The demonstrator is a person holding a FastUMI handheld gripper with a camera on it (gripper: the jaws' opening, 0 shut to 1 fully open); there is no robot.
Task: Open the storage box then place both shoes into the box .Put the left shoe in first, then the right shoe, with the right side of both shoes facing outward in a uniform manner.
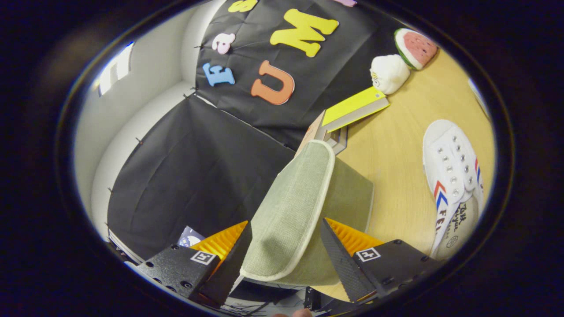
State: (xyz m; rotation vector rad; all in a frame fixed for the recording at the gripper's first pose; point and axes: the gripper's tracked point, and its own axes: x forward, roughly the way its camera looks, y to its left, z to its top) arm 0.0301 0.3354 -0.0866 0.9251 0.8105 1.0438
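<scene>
The tool (286, 240) has its two fingers spread on either side of the green fabric lid (293, 207) of the storage box (348, 193). The flap stands between them, its rounded, piped end near the fingertips, and both fingers appear to touch its edges, though I cannot tell whether they press it firmly. The lid's long axis runs from between the fingers forward, away from the tool, toward the booth wall, and it is tilted up on edge rather than lying flat on the box. The box body sits just behind the flap and to the right of it, on the desk (396, 167).

Beyond the right finger, well apart from the box, a white shoe (451, 176) lies on the desk with its laces side up. Its long axis runs roughly parallel to the lid's. Which shoe of the pair it is I cannot tell.

Further ahead stand a yellow card box (352, 108), a white plush toy (387, 72) and a watermelon slice toy (416, 46).

By my judgement the task is at its first step: the lid is being lifted, no shoe is in the box yet, and both placements remain.
</scene>
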